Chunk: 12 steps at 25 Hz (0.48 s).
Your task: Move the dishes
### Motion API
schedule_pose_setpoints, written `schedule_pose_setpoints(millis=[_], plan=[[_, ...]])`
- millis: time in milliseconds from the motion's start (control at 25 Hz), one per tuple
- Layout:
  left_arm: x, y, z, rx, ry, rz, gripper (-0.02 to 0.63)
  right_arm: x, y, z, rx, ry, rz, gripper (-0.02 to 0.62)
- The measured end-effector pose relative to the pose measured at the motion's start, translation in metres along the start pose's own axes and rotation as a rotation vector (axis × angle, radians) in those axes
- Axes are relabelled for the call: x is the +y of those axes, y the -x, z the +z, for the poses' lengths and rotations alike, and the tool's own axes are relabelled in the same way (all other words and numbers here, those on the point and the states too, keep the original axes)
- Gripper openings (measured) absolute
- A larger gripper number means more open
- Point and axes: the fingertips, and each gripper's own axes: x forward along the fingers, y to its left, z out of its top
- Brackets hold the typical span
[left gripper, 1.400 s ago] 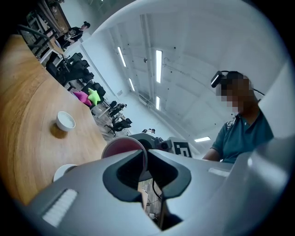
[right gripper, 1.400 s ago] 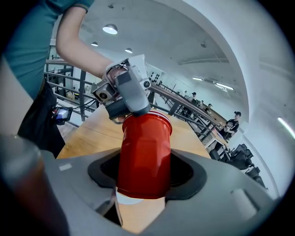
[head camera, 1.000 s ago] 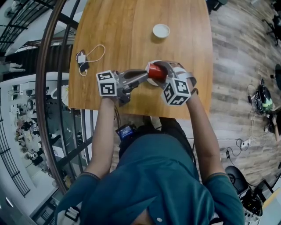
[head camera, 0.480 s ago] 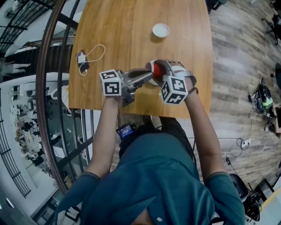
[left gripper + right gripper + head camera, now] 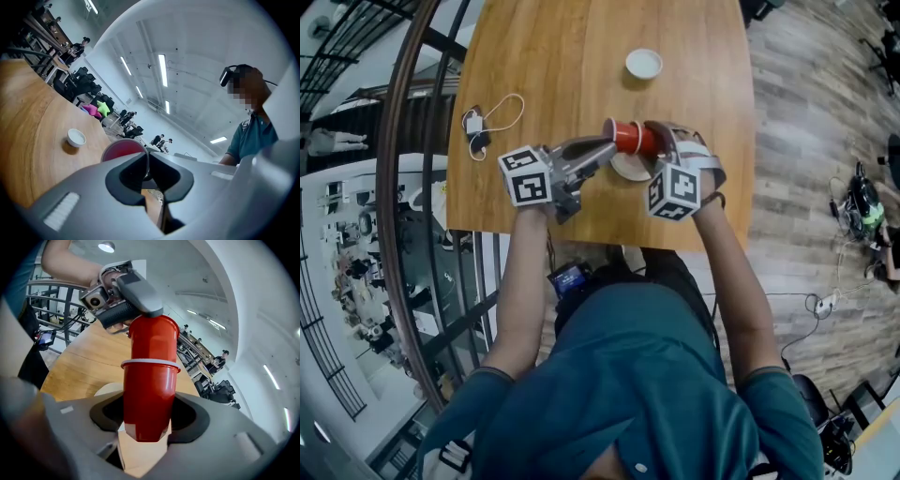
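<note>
Two nested red cups lie sideways in the air between my grippers, above a white saucer [image 5: 630, 167] on the wooden table [image 5: 581, 56]. My right gripper [image 5: 662, 141] is shut on the outer red cup [image 5: 149, 401], which has a white rim. The inner red cup [image 5: 153, 341] sticks partly out of it. My left gripper [image 5: 606, 143] is shut on that inner cup's rim [image 5: 124, 149]. In the right gripper view the left gripper [image 5: 140, 294] pinches the rim from above. A small white bowl [image 5: 644, 65] stands farther back on the table.
A white charger with its cable [image 5: 478, 127] lies near the table's left edge. The small bowl [image 5: 76, 137] shows in the left gripper view too. The table's near edge runs just under both grippers, with railings and a drop at the left.
Both grippers have risen off the saucer with the cups. The left gripper has drawn the inner cup out to the left, so the pair looks longer.
</note>
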Motion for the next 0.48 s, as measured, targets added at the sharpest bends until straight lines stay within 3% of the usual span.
schedule_pose_setpoints(millis=[200, 480], plan=[[0.004, 0.011, 0.016, 0.014, -0.061, 0.032, 0.015, -0.006, 0.004, -0.012, -0.007, -0.022, -0.005, 0.259], [0.029, 0.026, 0.017, 0.124, -0.19, 0.138, 0.015, -0.017, 0.003, -0.035, -0.012, -0.139, -0.034, 0.261]])
